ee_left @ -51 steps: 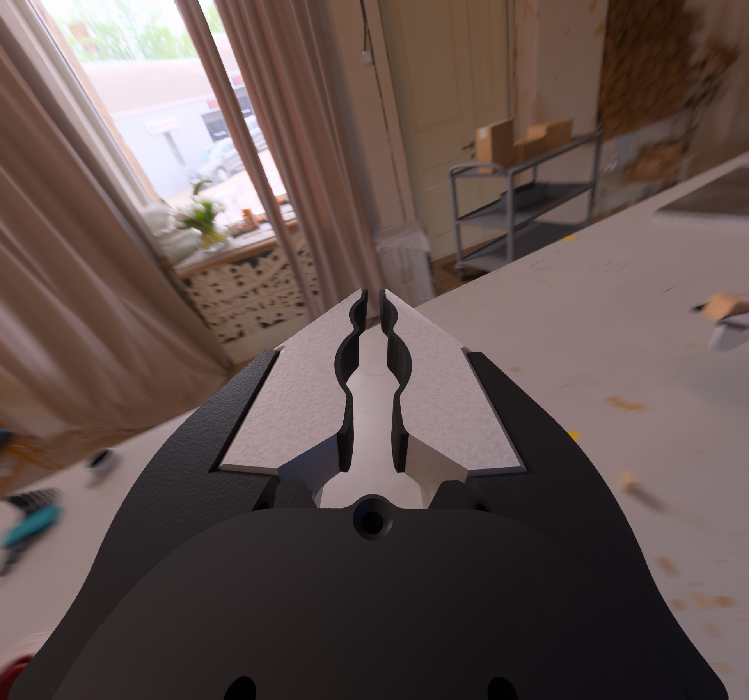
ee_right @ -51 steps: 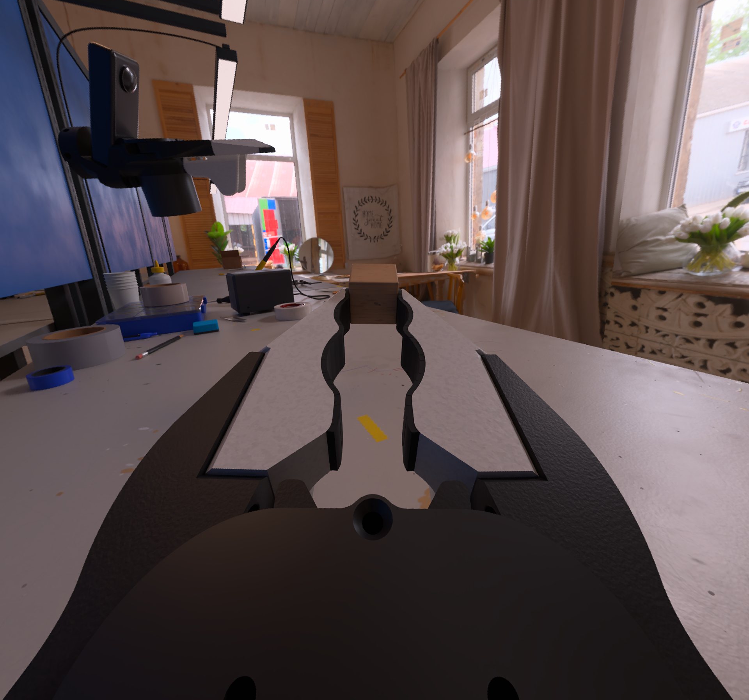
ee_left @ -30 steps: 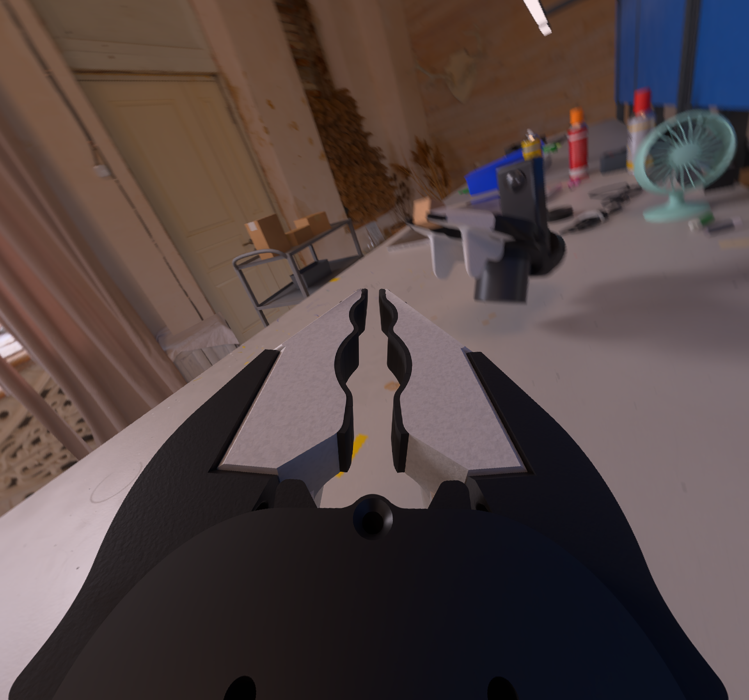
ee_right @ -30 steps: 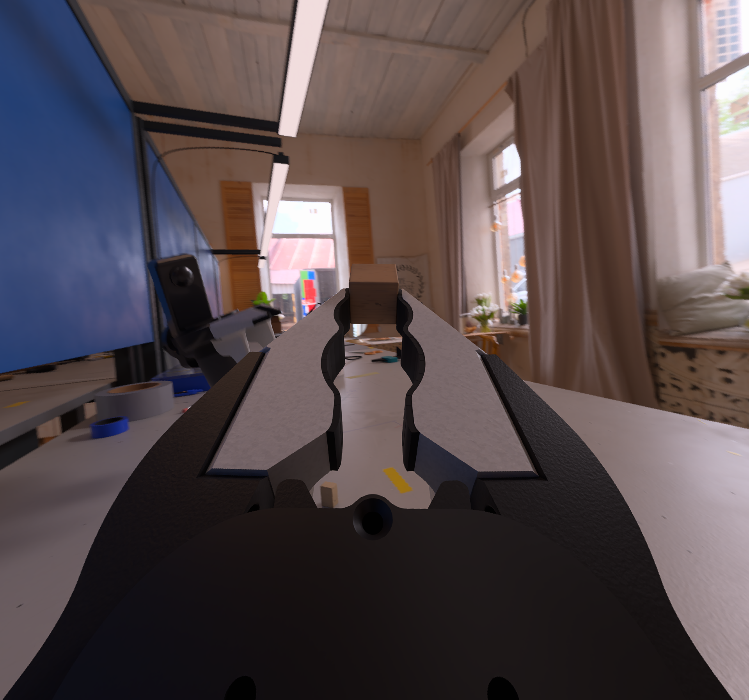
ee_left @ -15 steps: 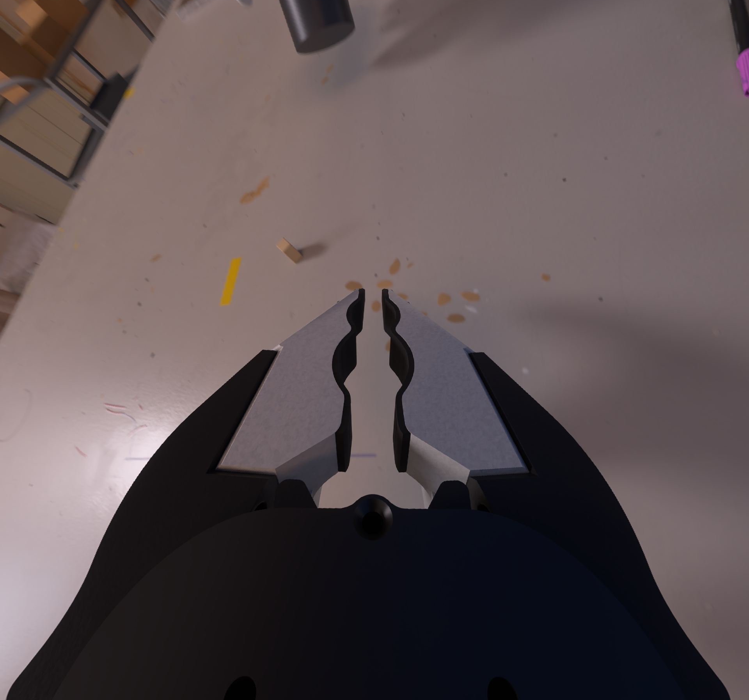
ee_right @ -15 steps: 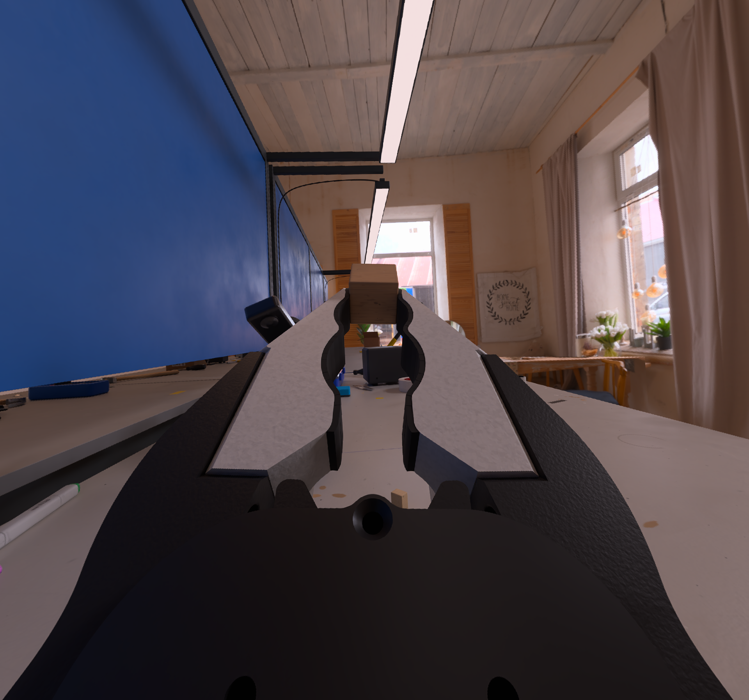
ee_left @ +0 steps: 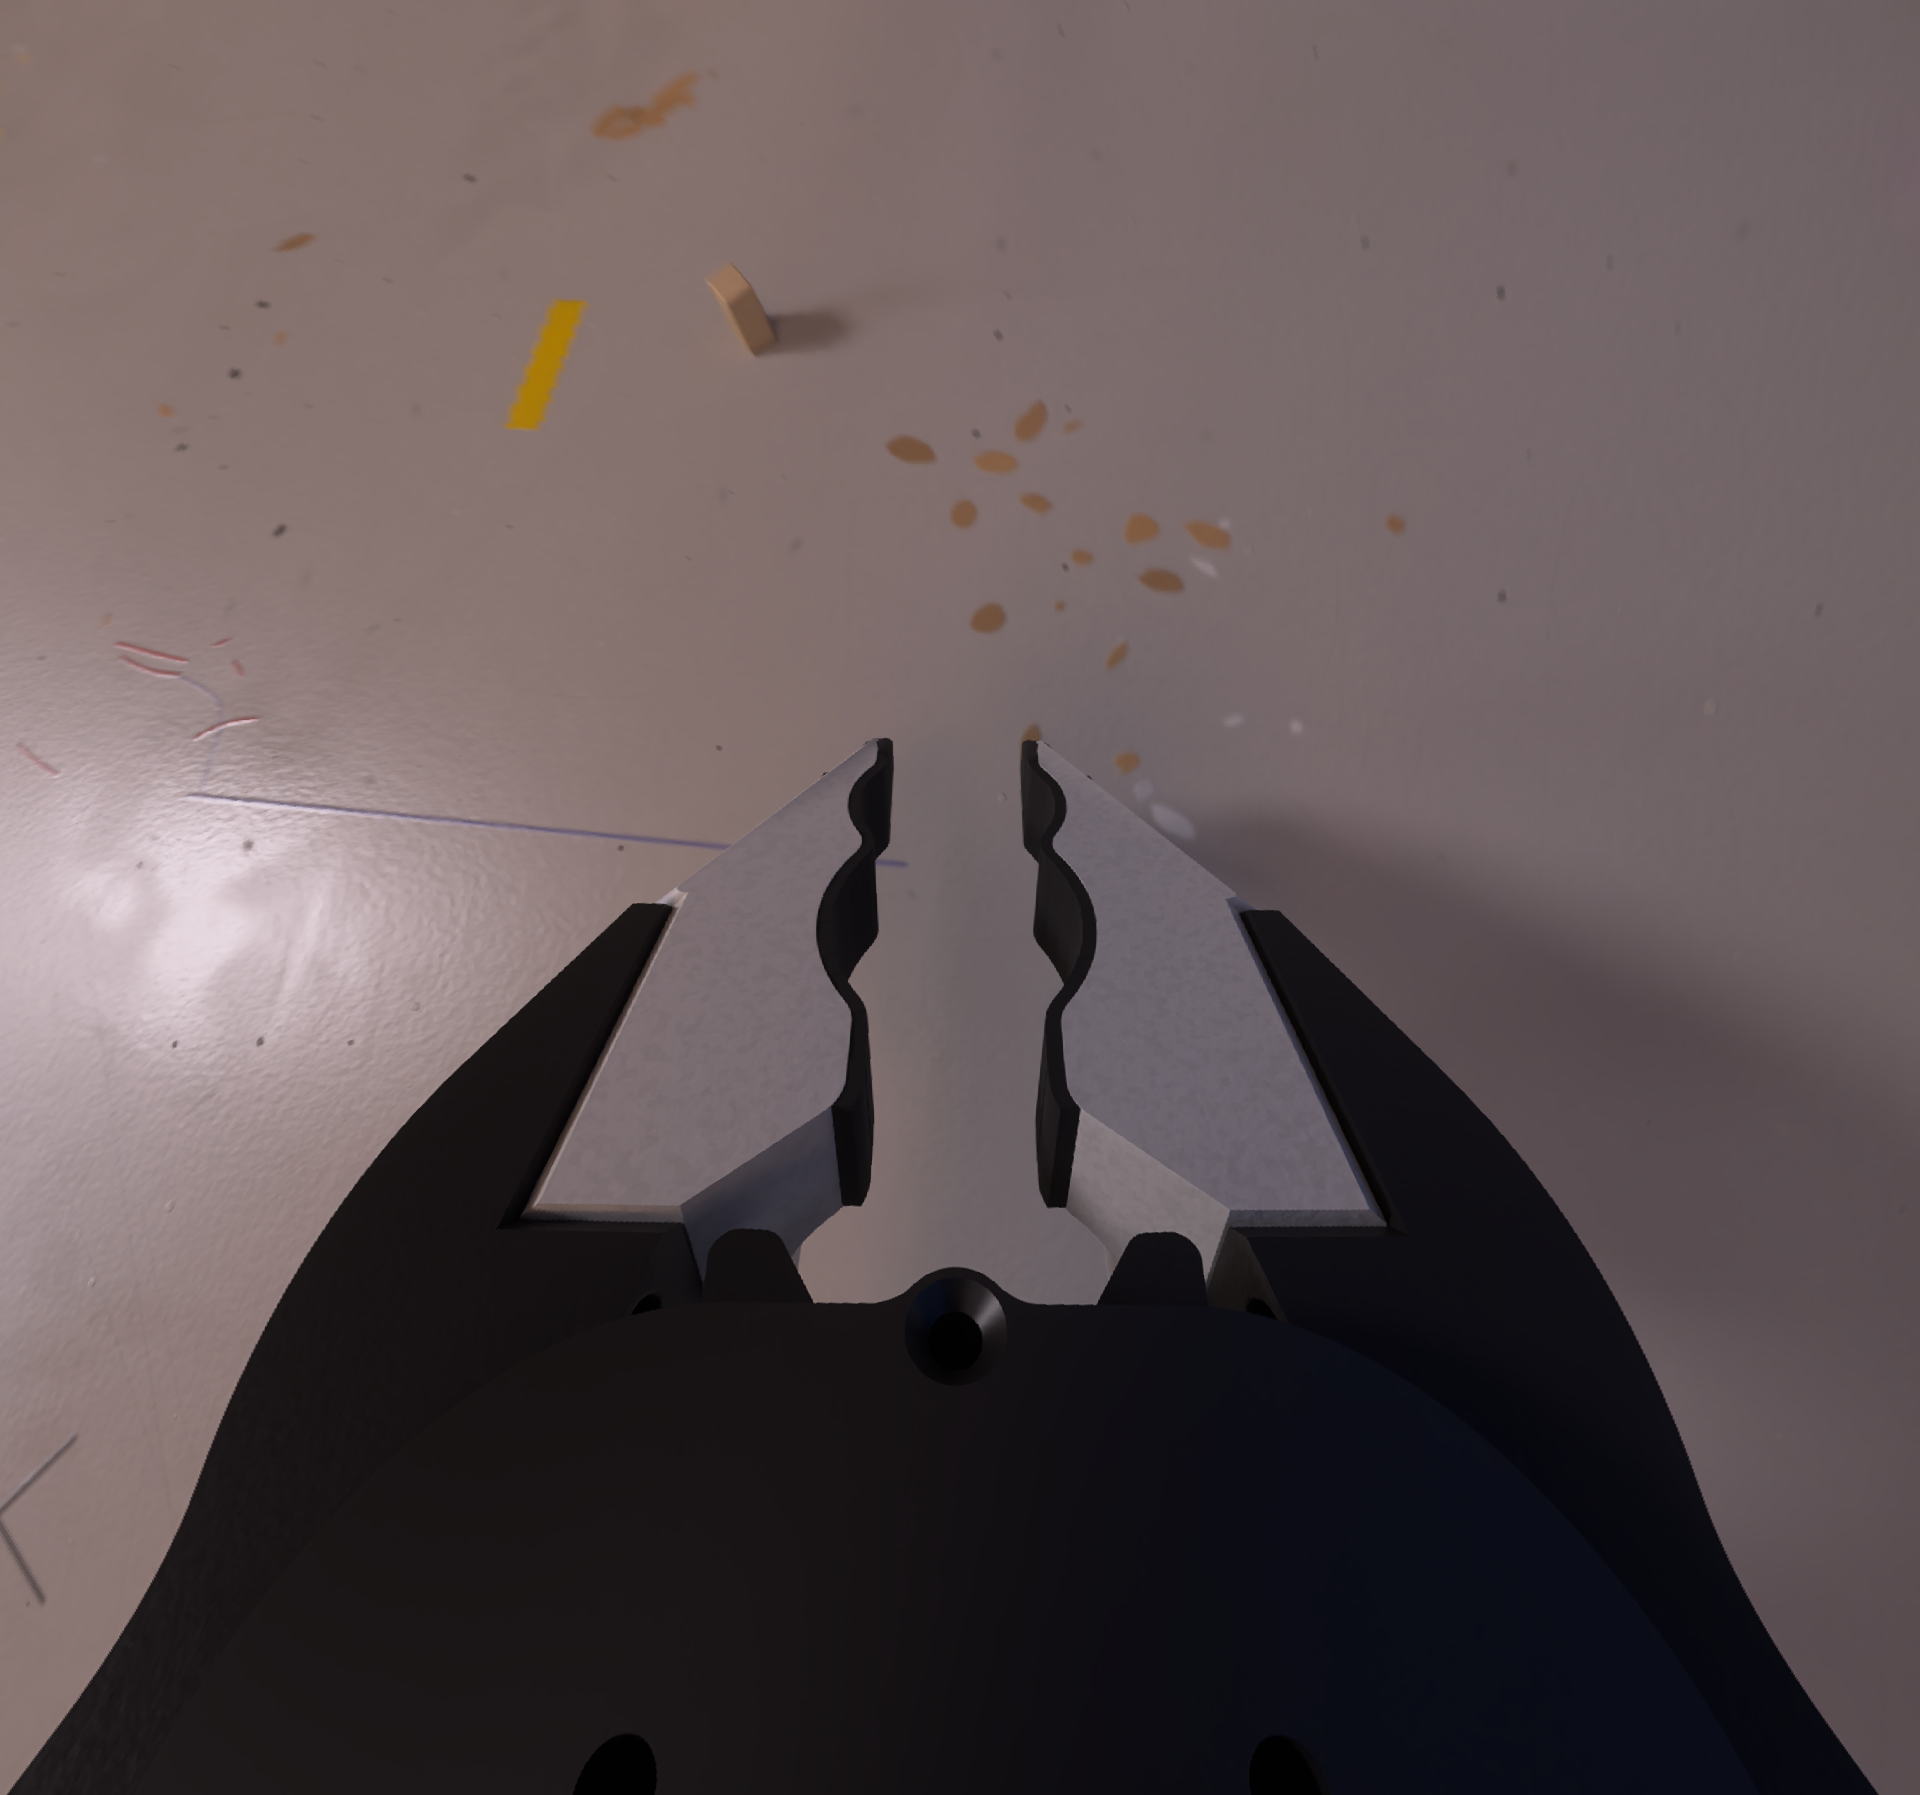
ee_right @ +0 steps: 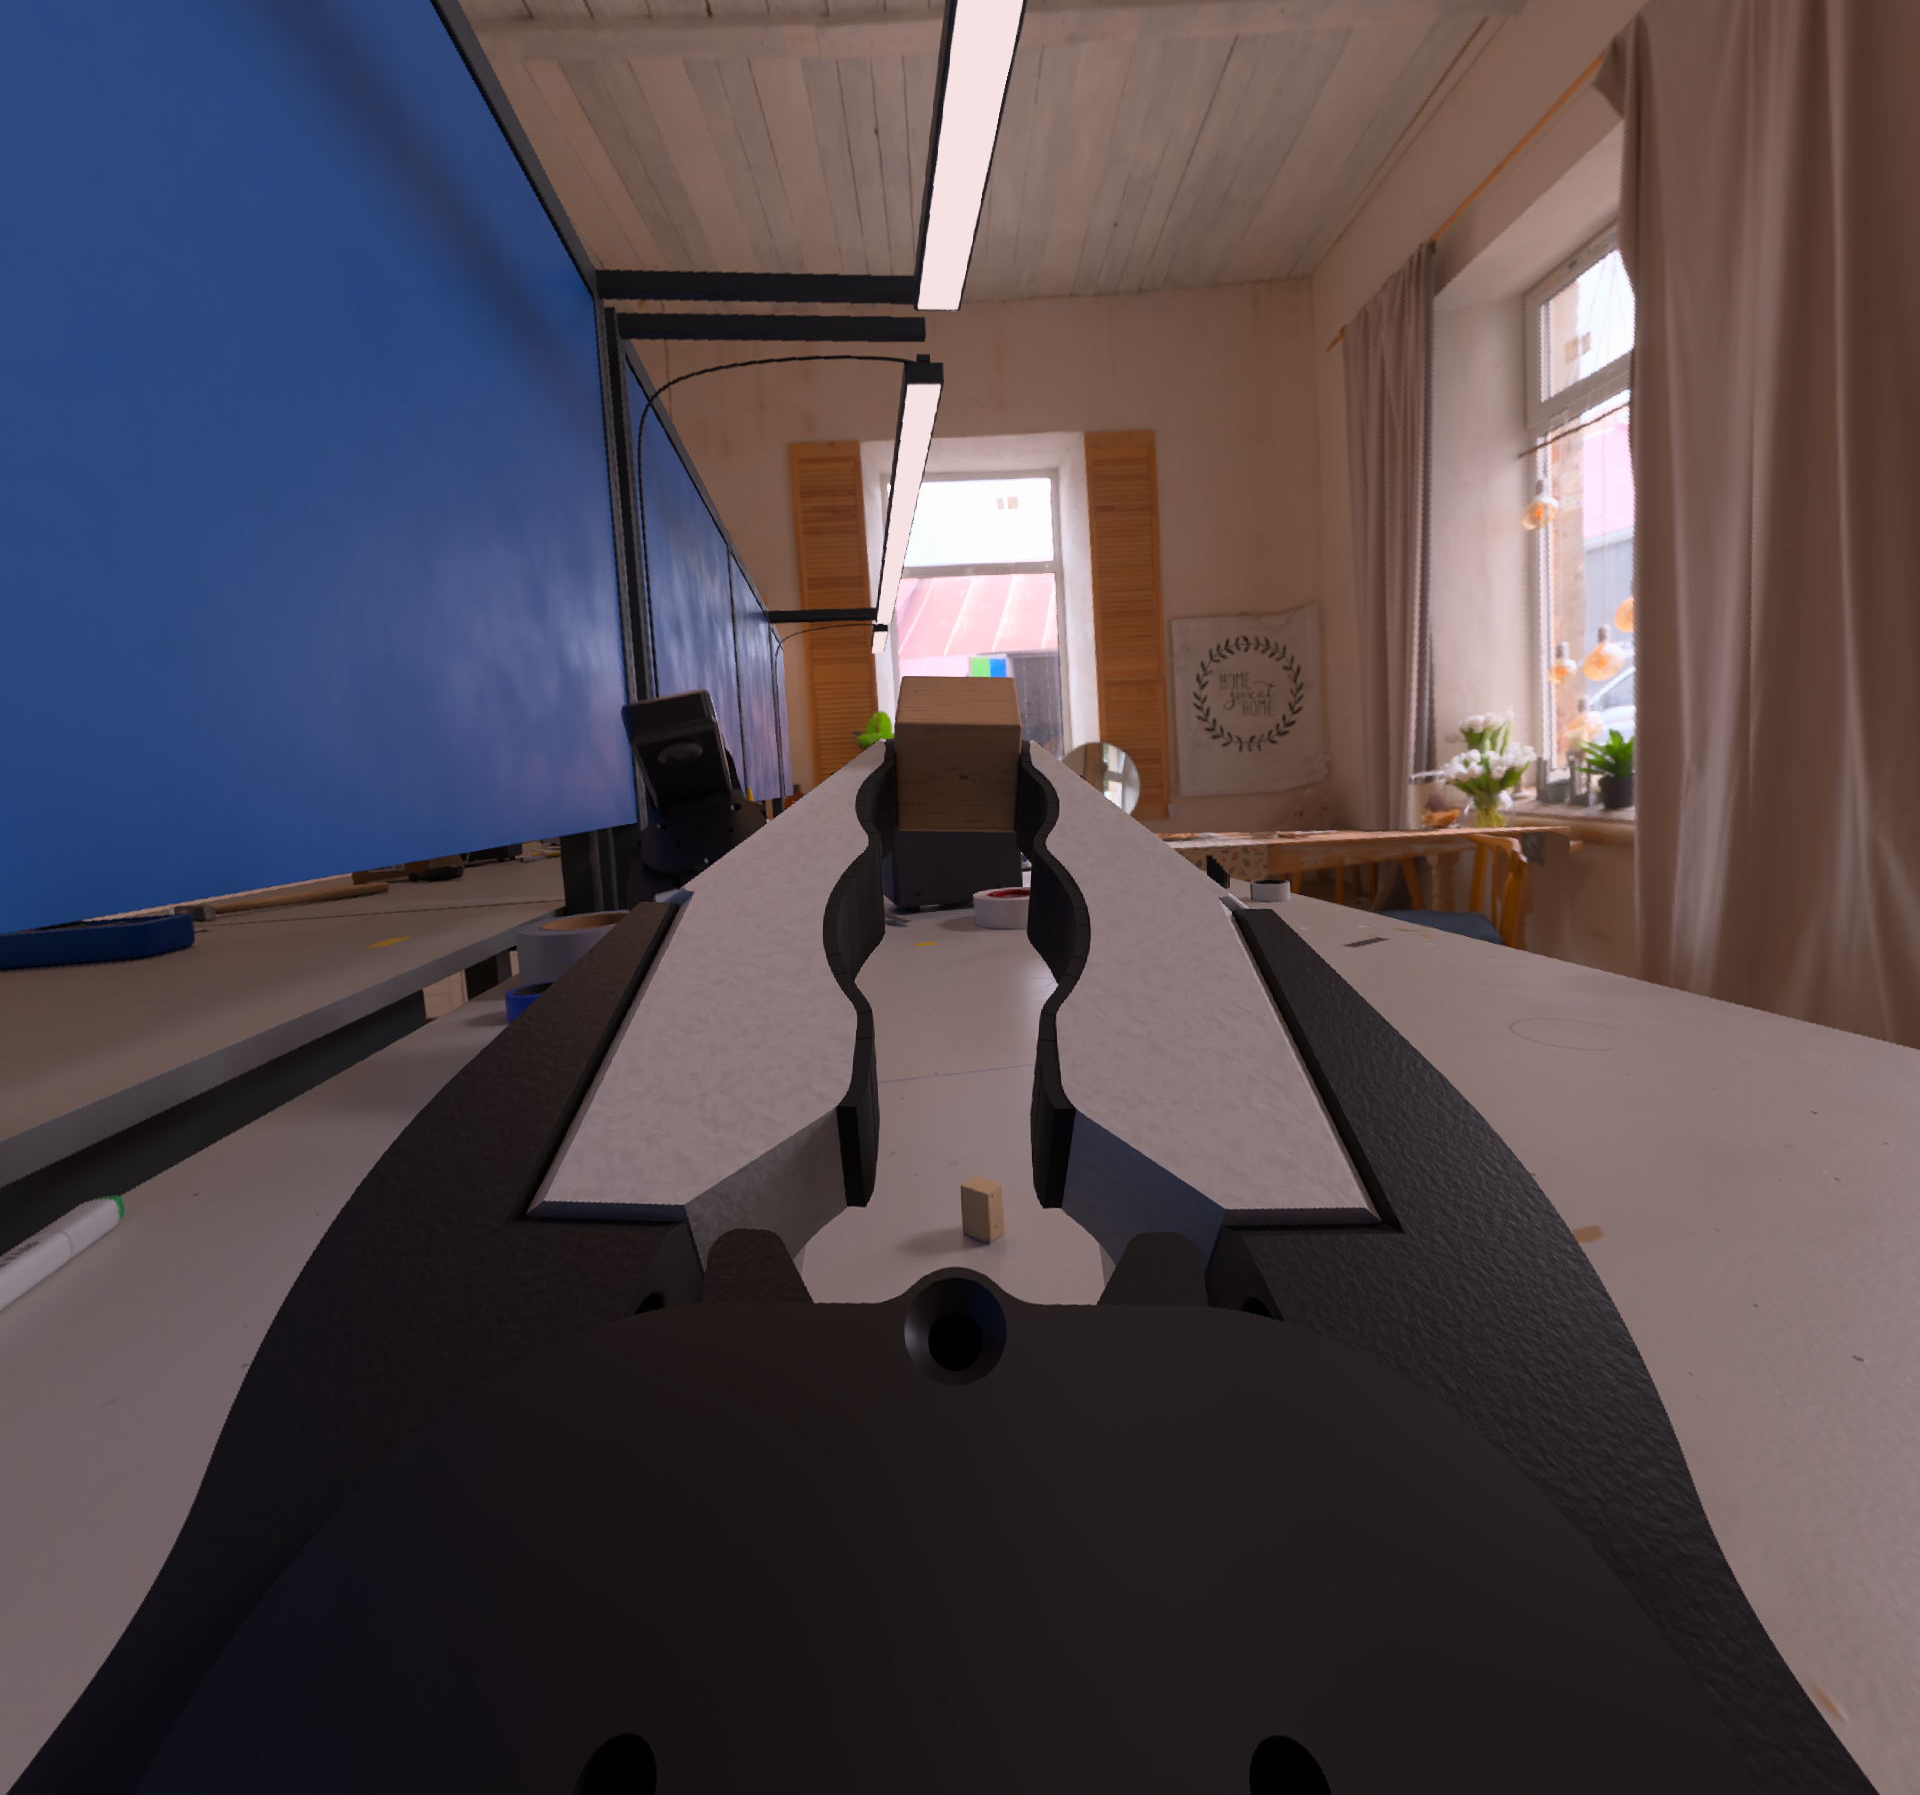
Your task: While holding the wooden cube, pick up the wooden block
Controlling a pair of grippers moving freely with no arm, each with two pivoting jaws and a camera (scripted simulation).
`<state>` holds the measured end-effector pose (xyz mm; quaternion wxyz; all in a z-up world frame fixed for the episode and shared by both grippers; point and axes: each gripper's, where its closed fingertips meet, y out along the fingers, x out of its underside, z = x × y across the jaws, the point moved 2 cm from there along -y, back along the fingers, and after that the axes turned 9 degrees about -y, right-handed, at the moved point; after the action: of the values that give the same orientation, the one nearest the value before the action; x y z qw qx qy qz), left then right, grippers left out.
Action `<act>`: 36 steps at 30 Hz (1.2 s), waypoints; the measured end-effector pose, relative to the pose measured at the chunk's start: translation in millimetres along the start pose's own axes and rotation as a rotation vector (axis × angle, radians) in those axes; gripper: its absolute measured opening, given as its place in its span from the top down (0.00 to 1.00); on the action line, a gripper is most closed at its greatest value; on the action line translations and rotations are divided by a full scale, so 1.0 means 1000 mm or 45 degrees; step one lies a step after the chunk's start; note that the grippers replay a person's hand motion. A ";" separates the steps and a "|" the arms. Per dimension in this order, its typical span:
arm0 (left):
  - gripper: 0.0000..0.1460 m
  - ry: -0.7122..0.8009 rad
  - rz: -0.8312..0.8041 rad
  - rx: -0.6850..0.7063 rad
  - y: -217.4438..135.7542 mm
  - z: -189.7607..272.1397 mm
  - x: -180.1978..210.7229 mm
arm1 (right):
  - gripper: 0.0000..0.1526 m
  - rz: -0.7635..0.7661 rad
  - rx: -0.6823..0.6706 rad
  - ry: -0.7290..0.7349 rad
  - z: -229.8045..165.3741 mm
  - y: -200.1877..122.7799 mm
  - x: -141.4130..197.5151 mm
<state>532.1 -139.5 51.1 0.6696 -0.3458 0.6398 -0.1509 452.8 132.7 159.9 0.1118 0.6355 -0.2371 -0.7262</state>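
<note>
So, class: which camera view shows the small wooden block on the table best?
The left wrist view: the wooden block stands in the open on the table, shadow alongside. The right wrist view shows the block only through the gap between the right gripper's fingers.

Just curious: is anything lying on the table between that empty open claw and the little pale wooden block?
No. In the left wrist view, only bare grey tabletop with small tan stains separates the open left gripper from the small pale wooden block.
</note>
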 end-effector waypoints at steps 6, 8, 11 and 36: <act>0.78 -0.193 0.074 -0.453 0.010 -0.036 -0.032 | 0.86 -0.028 0.007 -0.016 0.000 0.003 0.002; 0.75 -0.245 -0.075 -0.643 0.022 -0.051 -0.027 | 0.86 -0.042 0.016 -0.025 0.000 0.003 0.003; 0.74 -0.374 -0.319 -0.851 0.037 -0.069 -0.010 | 0.86 -0.043 0.035 -0.038 0.000 0.002 0.002; 0.75 -0.431 -0.315 -0.546 0.089 -0.072 -0.058 | 0.86 -0.057 0.081 -0.078 0.001 0.001 0.000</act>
<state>433.9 -57.7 40.7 0.6550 -0.5748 0.4893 -0.0330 451.2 131.9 161.1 0.0678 0.6213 -0.2492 -0.7398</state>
